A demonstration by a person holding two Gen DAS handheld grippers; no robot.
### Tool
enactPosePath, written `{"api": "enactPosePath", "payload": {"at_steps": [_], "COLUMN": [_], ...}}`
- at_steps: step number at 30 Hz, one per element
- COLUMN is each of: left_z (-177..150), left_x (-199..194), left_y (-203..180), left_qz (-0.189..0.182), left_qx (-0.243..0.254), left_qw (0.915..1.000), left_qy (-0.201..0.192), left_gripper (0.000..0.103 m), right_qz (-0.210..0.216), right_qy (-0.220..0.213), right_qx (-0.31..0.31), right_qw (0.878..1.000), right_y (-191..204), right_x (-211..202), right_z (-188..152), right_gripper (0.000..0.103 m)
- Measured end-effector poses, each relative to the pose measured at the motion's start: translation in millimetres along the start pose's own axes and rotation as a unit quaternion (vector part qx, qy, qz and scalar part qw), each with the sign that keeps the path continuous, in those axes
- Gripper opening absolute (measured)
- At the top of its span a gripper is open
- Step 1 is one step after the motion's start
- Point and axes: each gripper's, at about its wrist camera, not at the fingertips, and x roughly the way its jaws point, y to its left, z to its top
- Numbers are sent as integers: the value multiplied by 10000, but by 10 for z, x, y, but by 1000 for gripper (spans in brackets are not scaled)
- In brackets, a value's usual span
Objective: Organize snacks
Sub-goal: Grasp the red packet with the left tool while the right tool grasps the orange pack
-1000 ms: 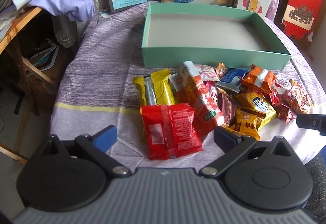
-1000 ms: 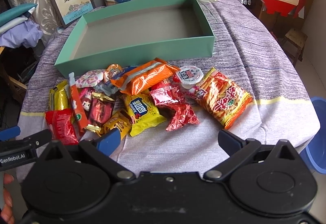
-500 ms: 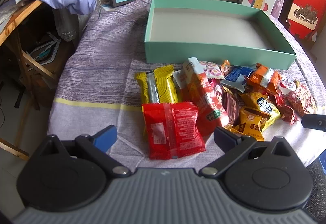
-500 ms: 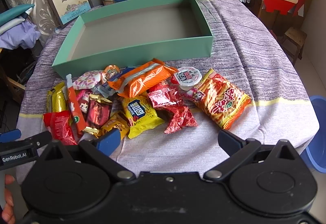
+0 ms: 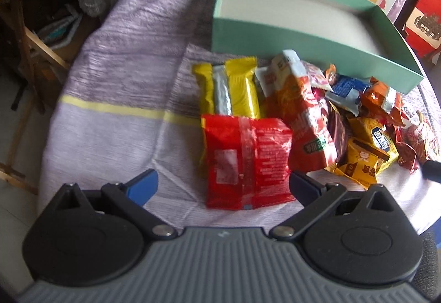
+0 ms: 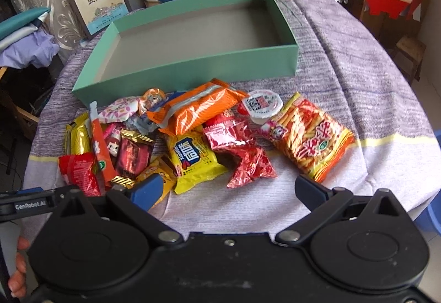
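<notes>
Tablecloth [image 5: 115,88]: red packet [image 5: 248,162] between left tool [image 5: 223,185] fingers.

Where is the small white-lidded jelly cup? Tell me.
In the right wrist view, the jelly cup sits right of centre on the cloth, just before the green box, between the orange wafer pack and the orange-red chip bag.

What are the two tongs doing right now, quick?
Left tongs: open, empty, right by the red packet.
Right tongs: open, empty, above the snacks.

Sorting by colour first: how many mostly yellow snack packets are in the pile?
3, though others may be hidden: the yellow biscuit packet mid-pile, a small yellow-orange packet beside the right gripper's left finger, and the yellow-and-silver packet at the pile's left end.
</notes>
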Motion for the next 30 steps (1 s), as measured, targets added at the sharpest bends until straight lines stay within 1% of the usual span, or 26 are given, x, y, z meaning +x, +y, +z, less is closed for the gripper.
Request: {"api": "enactPosePath", "payload": {"at_steps": [2, 5, 6, 7, 8, 10, 11, 14, 16, 19, 22, 27, 29, 30], "left_z": [9, 25, 29, 25, 24, 19, 24, 18, 24, 29, 38, 24, 14, 6], "left_x": [46, 131, 164, 189, 201, 185, 182, 180, 175, 177, 179, 175, 170, 158], "left_y": [-48, -127, -147, -155, -157, -138, -123, -55, -23, 15, 50, 51, 45, 48], "left_qz": [-68, -74, -79, -103, -138, -147, -180, -324, -403, -502, -579, -607, -591, -596], "left_qx": [13, 40, 27, -4, -23, -50, -62, -100, -100, -88, -96, -81, -47, -36], "left_qw": [10000, 9999, 9999, 9999, 9999, 9999, 9998, 9994, 9991, 9987, 9983, 9981, 9982, 9981], "left_qy": [34, 70, 92, 86, 90, 11, -1, 24, 31, 24, 7, -51, -99, -135], "left_gripper": [103, 103, 98, 77, 67, 65, 65, 65, 65, 66, 66, 67, 66, 64], "right_qz": [15, 47, 36, 27, 47, 151, 186, 278, 288, 316, 57, -278, -321, -309], "right_qy": [51, 115, 126, 130, 107, 43, 35, 40, 82, 327, 523, 613, 436, 382], "right_qx": [-14, -28, -17, -2, 40, 250, 396, 773, 895, 1075, 1082, 829, 692, 625], "right_qw": [10000, 9999, 9999, 9999, 9999, 9996, 9990, 9966, 9955, 9932, 9927, 9943, 9961, 9968], "right_y": [1, 0, -3, -9, -22, -66, -91, -135, -95, 20, 189, 417, 469, 481], "right_x": [32, 81, 99, 118, 126, 146, 162, 245, 335, 516, 751, 1021, 1020, 1005], "right_z": [-2, 27, 49, 81, 114, 215, 270, 502, 652, 822, 909, 918, 897, 885], "right_gripper": [103, 103, 103, 103, 103, 102, 96, 80, 75, 75, 75, 75, 67, 65]}}
